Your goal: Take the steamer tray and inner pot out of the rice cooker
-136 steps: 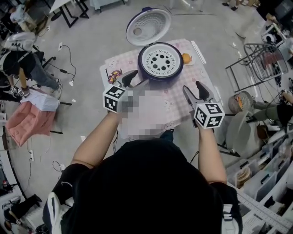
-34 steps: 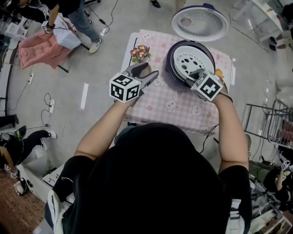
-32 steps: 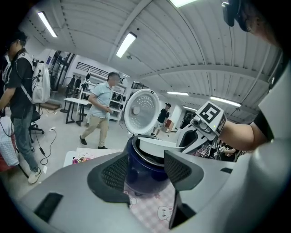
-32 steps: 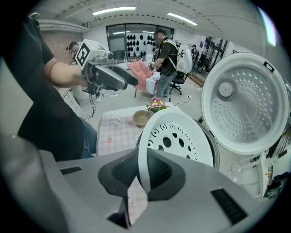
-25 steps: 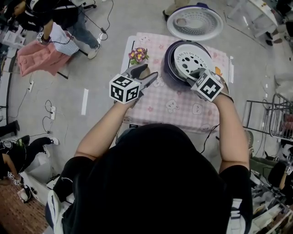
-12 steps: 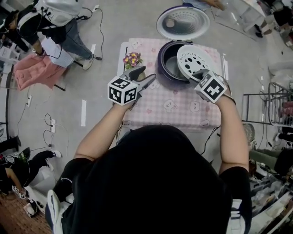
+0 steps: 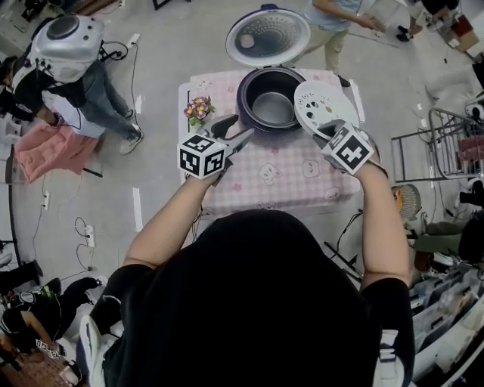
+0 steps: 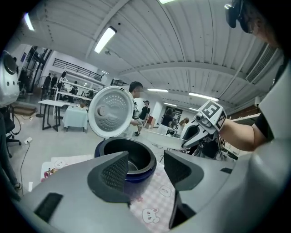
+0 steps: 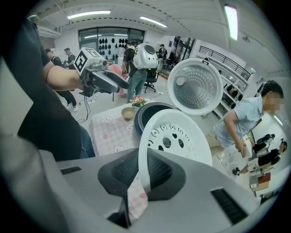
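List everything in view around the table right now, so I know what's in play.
rice cooker: one, dark blue, far side of the table, lid up
inner pot: one, grey, inside the rice cooker
steamer tray: one, white with holes, tilted, out of the cooker, to its right
table: one, pink checked cloth, in front of the person
flowers: one small bunch, pink and yellow, table's far left
bowl: one, tan, beside the flowers
bystanders: two, one left of the table, another beyond it
left gripper: grey, open, empty, over the table's left side
right gripper: grey, shut on the steamer tray's rim
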`<move>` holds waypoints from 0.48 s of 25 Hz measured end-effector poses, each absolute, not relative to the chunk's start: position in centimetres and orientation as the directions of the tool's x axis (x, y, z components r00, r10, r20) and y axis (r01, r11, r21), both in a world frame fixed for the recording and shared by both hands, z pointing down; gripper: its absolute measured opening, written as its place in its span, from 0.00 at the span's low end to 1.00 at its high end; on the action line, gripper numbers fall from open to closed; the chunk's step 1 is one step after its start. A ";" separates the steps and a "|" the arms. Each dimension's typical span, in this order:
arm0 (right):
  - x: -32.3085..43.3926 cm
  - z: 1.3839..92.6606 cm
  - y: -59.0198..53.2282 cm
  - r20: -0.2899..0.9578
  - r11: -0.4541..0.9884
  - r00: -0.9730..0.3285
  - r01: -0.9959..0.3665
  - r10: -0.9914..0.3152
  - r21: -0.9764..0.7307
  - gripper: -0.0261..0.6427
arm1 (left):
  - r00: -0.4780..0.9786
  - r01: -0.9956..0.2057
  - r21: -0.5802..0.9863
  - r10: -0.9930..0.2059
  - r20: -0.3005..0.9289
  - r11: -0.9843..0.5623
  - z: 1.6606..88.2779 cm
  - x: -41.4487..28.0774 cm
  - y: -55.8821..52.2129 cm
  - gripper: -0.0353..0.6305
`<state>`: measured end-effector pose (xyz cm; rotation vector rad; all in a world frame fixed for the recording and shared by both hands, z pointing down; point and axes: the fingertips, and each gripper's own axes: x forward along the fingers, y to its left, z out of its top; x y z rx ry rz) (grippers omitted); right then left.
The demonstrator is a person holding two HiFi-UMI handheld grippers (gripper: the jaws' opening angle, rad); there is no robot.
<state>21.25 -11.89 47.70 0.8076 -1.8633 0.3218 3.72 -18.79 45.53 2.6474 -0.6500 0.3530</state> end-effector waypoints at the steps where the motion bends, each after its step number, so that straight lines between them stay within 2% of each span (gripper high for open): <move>1: 21.8 47.7 -11.4 0.892 0.730 -0.234 -0.669 -0.386 0.140 0.11 | 0.865 -0.477 0.311 -0.378 0.328 -0.822 45.6 4.2 -18.6 0.45; 12: 27.8 48.1 -5.6 0.903 0.644 -0.155 -0.749 -0.400 0.156 0.11 | 0.907 -0.374 0.318 -0.271 0.323 -0.871 45.6 9.9 -15.6 0.45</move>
